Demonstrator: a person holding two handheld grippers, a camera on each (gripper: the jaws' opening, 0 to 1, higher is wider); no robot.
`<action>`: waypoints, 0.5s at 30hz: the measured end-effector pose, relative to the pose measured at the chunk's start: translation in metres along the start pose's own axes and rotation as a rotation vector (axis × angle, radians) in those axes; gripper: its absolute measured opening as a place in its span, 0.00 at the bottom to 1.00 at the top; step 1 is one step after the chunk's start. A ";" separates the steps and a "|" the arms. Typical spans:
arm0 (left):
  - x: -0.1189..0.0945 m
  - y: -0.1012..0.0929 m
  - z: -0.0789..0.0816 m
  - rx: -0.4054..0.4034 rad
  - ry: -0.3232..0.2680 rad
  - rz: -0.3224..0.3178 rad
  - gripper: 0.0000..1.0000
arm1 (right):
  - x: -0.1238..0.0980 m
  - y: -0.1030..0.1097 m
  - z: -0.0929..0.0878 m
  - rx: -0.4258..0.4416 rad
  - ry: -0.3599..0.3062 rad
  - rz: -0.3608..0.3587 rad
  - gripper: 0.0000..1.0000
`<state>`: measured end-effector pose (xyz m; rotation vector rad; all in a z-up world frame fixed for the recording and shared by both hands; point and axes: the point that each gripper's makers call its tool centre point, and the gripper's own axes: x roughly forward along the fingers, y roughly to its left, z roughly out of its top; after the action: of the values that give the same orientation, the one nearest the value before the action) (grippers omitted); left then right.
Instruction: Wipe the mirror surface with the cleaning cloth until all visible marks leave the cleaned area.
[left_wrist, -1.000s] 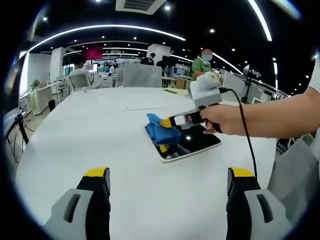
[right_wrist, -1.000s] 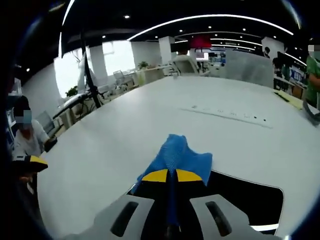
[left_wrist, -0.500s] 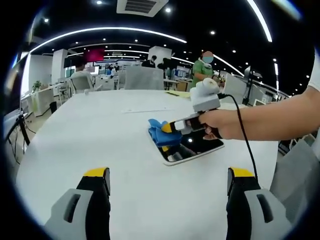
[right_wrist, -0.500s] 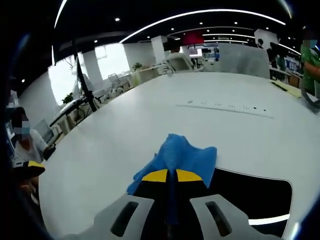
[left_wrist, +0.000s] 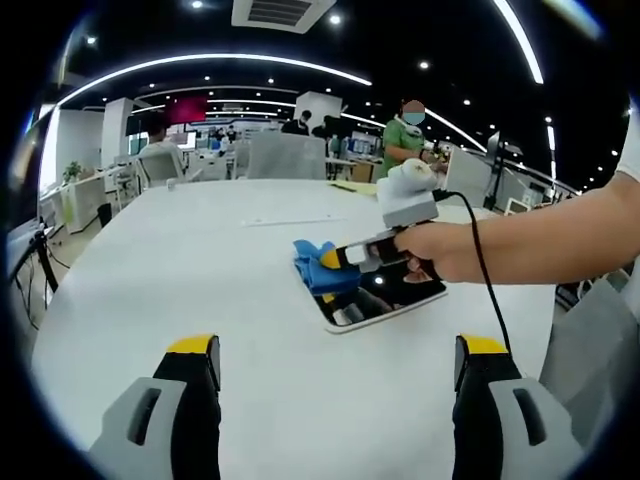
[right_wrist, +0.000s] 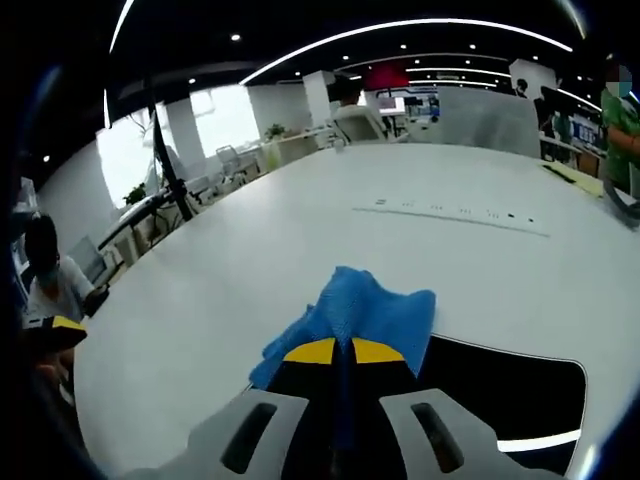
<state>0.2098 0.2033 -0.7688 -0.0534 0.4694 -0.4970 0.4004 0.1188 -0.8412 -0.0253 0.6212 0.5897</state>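
Right gripper (right_wrist: 342, 352) has its yellow-tipped jaws pressed together on the blue cloth (right_wrist: 365, 312), which bunches up just ahead of the tips. The cloth sits on the mirror's far-left corner as seen in the left gripper view, overlapping the edge onto the white tabletop (right_wrist: 300, 240). The mirror (right_wrist: 510, 385) lies flat on the tabletop, dark w/ a pale border (ceiling lights reflect in it as bright streaks).

In the left gripper view the right gripper (left_wrist: 335, 259) comes in from the right, held by a hand (left_wrist: 445, 250) w/ a black cable trailing off it; cloth (left_wrist: 318, 268) and mirror (left_wrist: 385, 295) lie under it, mid-tabletop. Left gripper (left_wrist: 338, 372) hangs well short of the mirror, jaws spread wide, nothing between them.

Background: office desks, chairs, a few people standing and seated beyond the tabletop.
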 end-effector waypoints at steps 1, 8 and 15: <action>0.000 0.000 0.000 0.001 0.000 0.000 0.98 | 0.000 0.000 0.000 -0.003 0.001 0.001 0.00; -0.003 0.002 0.001 0.003 -0.003 0.007 0.98 | -0.001 -0.001 0.000 -0.003 0.000 0.003 0.00; -0.006 0.003 0.001 0.003 -0.004 0.014 0.98 | -0.003 -0.007 -0.001 -0.011 0.000 -0.005 0.00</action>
<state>0.2073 0.2089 -0.7664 -0.0483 0.4644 -0.4840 0.4015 0.1114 -0.8415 -0.0368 0.6181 0.5881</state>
